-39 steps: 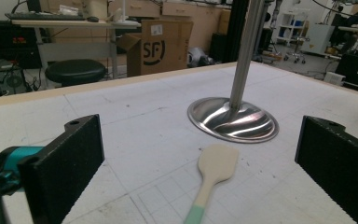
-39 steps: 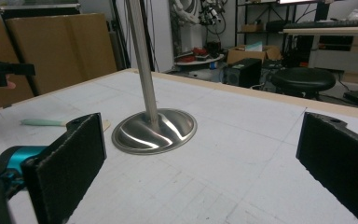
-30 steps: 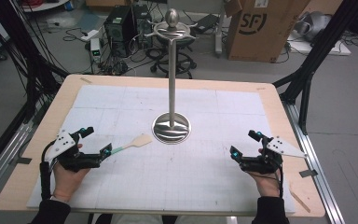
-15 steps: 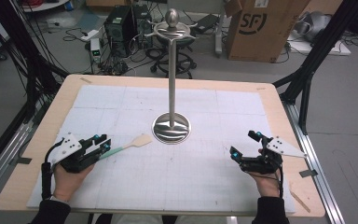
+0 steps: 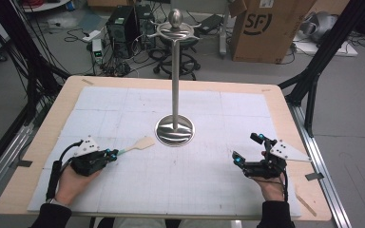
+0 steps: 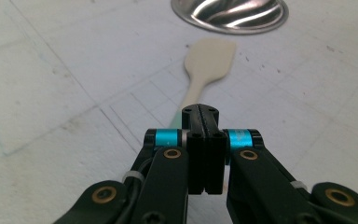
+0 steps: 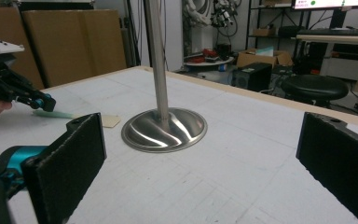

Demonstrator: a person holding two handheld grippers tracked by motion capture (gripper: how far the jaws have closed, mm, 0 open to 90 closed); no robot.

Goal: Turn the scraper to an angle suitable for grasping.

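A spatula (image 5: pixel 140 144) with a beige blade (image 6: pixel 210 58) and a teal handle lies flat on the white mat, left of the metal stand's base (image 5: pixel 174 131). My left gripper (image 5: pixel 114 153) is shut, its tips right over the teal handle, which slips under them toward the left (image 6: pixel 173 123). The seam between the jaws looks closed, with nothing showing in it. From the right gripper view, the left gripper (image 7: pixel 47 102) sits just above the handle (image 7: pixel 58 114). My right gripper (image 5: pixel 246 148) rests at the right side of the mat, open wide (image 7: pixel 200 154) and holding nothing.
The stand's thin pole (image 5: pixel 175 71) rises from a round shiny base (image 7: pixel 165 128) mid-table and ends in a hooked top with a knob (image 5: pixel 176 19). The white gridded mat (image 5: pixel 195 190) covers most of the wooden table (image 5: pixel 285 99). Boxes and cables lie on the floor beyond.
My left gripper moved right toward the spatula handle and went from open to shut over it. The spatula and the right gripper stayed where they were.
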